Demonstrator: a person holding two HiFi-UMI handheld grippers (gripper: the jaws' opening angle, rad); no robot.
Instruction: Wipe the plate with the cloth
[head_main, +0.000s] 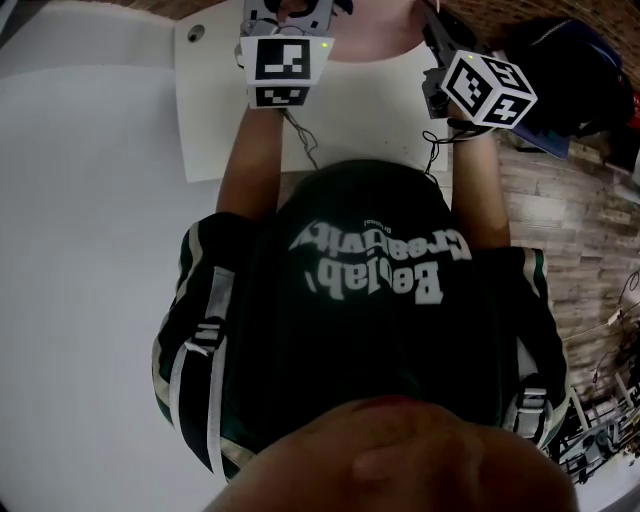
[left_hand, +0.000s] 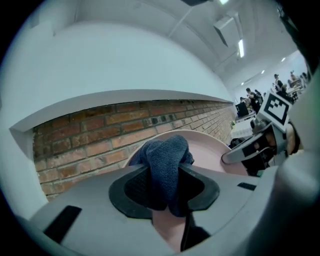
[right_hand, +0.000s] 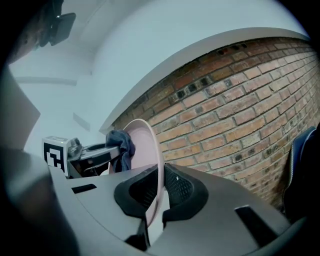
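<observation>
Plate (right_hand: 142, 150): upright, rim clamped tight in your right gripper (right_hand: 159, 192).
Cloth (left_hand: 167, 165): pinched in your left gripper (left_hand: 165, 192), at plate face.

White lettering is printed on the person's dark shirt (head_main: 372, 262), seen upside down; only "Creativity" is made out with some confidence.

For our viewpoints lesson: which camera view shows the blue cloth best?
The left gripper view: the cloth sits large at centre, clamped in the left tongs. The right gripper view shows it small, against the plate; the head view shows none.
</observation>
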